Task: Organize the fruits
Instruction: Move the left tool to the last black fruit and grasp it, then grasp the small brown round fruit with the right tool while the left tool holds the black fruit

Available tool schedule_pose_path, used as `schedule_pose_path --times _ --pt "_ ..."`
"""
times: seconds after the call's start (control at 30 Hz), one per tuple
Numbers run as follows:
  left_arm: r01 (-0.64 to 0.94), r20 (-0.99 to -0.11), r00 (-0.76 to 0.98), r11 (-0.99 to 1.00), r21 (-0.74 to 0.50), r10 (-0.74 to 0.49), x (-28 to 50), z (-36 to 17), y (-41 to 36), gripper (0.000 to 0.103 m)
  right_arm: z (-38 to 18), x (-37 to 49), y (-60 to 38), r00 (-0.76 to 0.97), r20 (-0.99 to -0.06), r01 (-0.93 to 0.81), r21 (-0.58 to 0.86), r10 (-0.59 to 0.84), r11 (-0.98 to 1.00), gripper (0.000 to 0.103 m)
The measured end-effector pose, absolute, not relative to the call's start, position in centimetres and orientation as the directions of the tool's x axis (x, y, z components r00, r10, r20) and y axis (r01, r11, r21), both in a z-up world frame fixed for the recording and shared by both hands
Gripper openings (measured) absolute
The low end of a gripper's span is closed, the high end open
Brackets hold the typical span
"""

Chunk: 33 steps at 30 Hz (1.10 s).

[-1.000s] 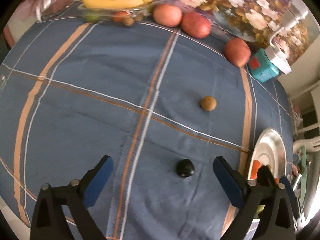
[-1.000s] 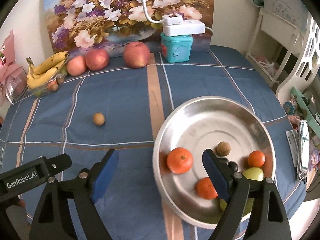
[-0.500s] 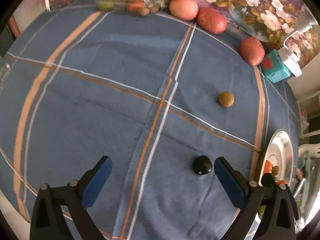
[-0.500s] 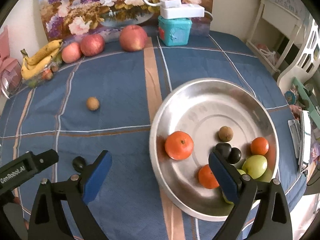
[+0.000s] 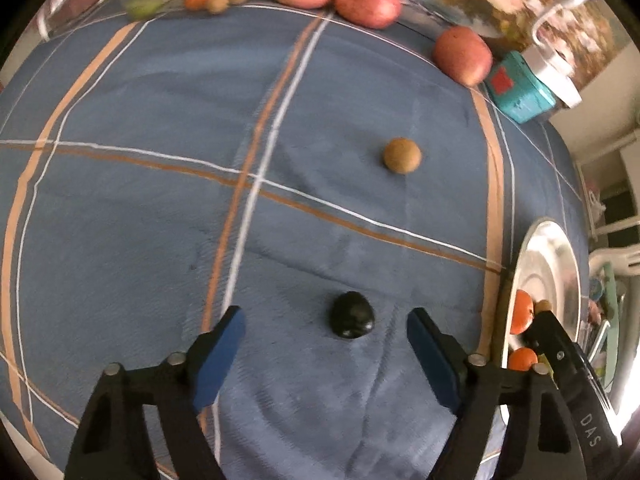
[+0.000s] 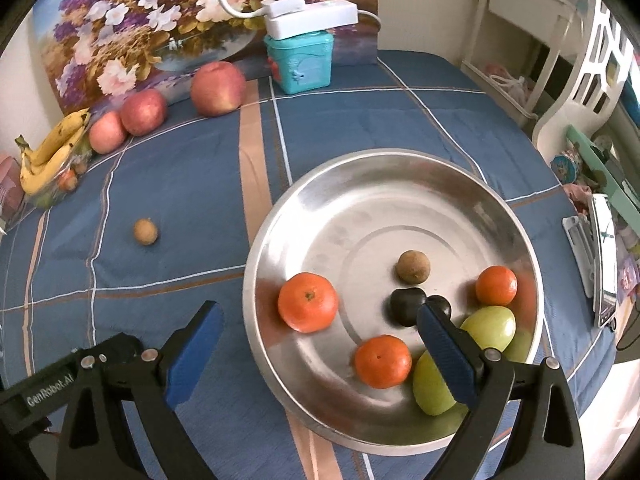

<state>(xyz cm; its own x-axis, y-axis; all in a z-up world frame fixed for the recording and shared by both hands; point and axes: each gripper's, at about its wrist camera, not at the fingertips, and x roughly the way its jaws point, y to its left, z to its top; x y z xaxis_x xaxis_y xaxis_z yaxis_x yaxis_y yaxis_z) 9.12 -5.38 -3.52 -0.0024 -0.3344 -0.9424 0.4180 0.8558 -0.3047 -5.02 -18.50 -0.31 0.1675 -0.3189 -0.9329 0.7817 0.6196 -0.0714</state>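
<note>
- Straddling the small glossy black round fruit point(image 5: 352, 315) with my left gripper point(image 5: 326, 340), jaws wide and empty; it lies on the blue striped cloth between the blue pads, nearer my right one
- I judge it light, smooth, slippery, bruisable; grip gently across its middle
- My right gripper point(image 6: 320, 340) hangs open, empty, over the round steel tray point(image 6: 360, 208)
- Legible: "GenRobot.AI"; "DAS"

Teal box point(image 6: 301, 63) w/ white lamp base point(image 6: 311, 19), prob. phone point(image 6: 604, 270).
</note>
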Motion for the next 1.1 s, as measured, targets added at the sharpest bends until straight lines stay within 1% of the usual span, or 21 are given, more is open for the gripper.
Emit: schedule_pose_path --times 0.07,0.2,0.3,0.37,0.47,0.57,0.63,0.8,1.1 --pt "0.448 -0.944 0.003 0.845 -0.293 -0.329 8.7 -3.5 -6.2 0.071 -0.4 -5.1 -18.6 0.168 -0.933 0.781 -0.070 -0.318 0.620 0.097" --pt "0.502 -0.950 0.011 0.824 -0.264 -0.311 7.9 -3.6 -7.8 0.061 -0.4 -5.0 -18.5 0.165 -0.932 0.783 -0.075 -0.322 0.618 0.097" --pt "0.535 -0.958 0.025 0.813 -0.229 -0.287 7.5 -3.8 -8.9 0.051 -0.4 -5.0 -18.5 0.165 -0.932 0.784 -0.075 -0.322 0.616 0.097" --pt "0.556 -0.963 0.038 0.807 -0.200 -0.266 7.0 -3.9 -9.7 0.042 -0.5 -5.0 -18.5 0.164 -0.932 0.784 -0.075 -0.323 0.616 0.097" --pt "0.566 -0.966 0.045 0.803 -0.184 -0.253 6.7 -4.1 -11.0 0.032 -0.5 -4.9 -18.5 0.164 -0.932 0.784 -0.076 -0.323 0.616 0.097" --pt "0.561 -0.963 0.053 0.806 -0.189 -0.263 6.4 -3.7 -11.0 0.027 -0.5 -4.9 -18.5 0.163 -0.932 0.784 -0.077 -0.324 0.616 0.097" --pt "0.562 -0.961 0.057 0.805 -0.192 -0.269 6.4 -3.4 -10.8 0.026 -0.5 -4.9 -18.5 0.162 -0.932 0.785 -0.078 -0.325 0.615 0.097" --pt "0.546 -0.958 0.044 0.810 -0.215 -0.284 7.3 -3.2 -9.6 0.025 -0.6 -4.9 -18.5 0.159 -0.932 0.784 -0.081 -0.326 0.615 0.097" --pt "0.455 -0.932 0.021 0.834 -0.312 -0.361 9.9 -2.5 -7.6 0.025 -0.7 -4.8 -18.4 0.156 -0.931 0.783 -0.086 -0.329 0.616 0.097"
